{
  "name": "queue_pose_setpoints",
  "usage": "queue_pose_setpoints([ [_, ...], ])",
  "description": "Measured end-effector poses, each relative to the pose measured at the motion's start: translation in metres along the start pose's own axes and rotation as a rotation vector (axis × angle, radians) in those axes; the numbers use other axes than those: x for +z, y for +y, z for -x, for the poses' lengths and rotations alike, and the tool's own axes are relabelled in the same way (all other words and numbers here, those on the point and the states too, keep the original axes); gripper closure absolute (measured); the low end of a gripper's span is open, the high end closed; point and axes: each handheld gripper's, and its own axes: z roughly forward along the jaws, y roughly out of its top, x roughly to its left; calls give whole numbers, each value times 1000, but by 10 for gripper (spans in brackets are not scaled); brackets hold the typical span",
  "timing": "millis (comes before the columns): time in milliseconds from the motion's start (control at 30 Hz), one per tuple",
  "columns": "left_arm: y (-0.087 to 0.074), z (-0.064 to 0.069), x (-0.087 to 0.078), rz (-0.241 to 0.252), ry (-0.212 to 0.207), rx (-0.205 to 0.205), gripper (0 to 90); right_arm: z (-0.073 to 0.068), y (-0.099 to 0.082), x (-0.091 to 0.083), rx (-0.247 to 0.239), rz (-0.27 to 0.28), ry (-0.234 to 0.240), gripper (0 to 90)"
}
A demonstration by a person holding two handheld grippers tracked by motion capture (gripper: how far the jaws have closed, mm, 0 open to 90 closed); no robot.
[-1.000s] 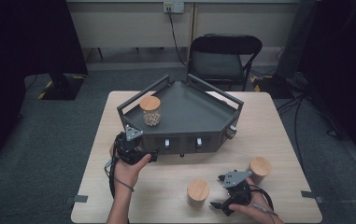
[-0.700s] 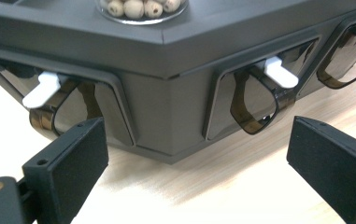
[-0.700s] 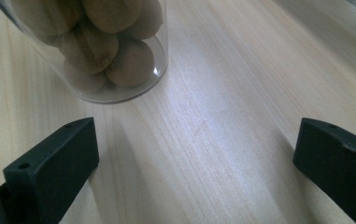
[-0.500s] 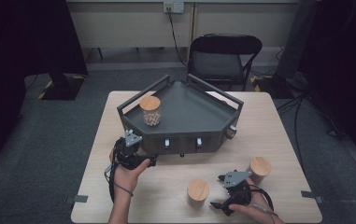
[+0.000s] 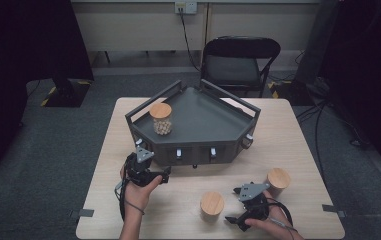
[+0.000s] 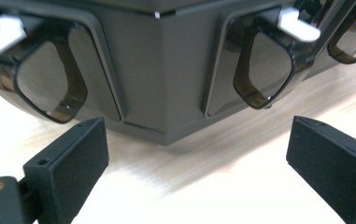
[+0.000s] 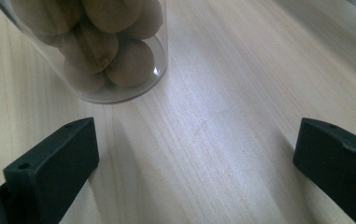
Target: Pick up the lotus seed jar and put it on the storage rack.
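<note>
- A person works two handheld grippers at a pale wooden tabletop (image 5: 298,130); a dark angular tray unit (image 5: 203,125) stands at its middle, one cork-lidded jar of pale balls (image 5: 161,119) set on its left deck.
- Left gripper (image 5: 145,167) sits just before the unit's front-left corner; jaws wide apart, nothing between them; in the left gripper view the corner edge and two smoky scoop-shaped spouts with white levers (image 6: 259,60) lie straight ahead.
- Right gripper (image 5: 245,202) rests near the front edge; jaws spread wide and empty.
- Two more cork-lidded jars stand upright on the tabletop: one (image 5: 212,205) just to that gripper's left, one (image 5: 278,181) beside it to the right and farther back.
- In the right gripper view a glass jar of nuts (image 7: 101,46) lies ahead and left of the jaw line, outside the gap; the right hand appears nearer to both loose jars, and would likely need to swing left to straddle it.
</note>
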Motion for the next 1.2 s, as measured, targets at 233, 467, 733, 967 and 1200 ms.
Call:
queue_pose_setpoints([
  [233, -6, -1, 2, -9, 4, -8, 52, 0, 0, 0, 0, 0, 0, 0],
  [467, -13, 0, 5, -22, -1, -9, 51, 0, 0, 0, 0, -1, 0, 0],
  [733, -22, -2, 9, -41, 3, -18, 52, 0, 0, 0, 1, -1, 0, 0],
  [967, -26, -3, 9, -58, 13, -20, 52, 0, 0, 0, 0, -1, 0, 0],
  [1200, -31, -1, 11, -63, 15, -18, 52, 0, 0, 0, 0, -1, 0, 0],
])
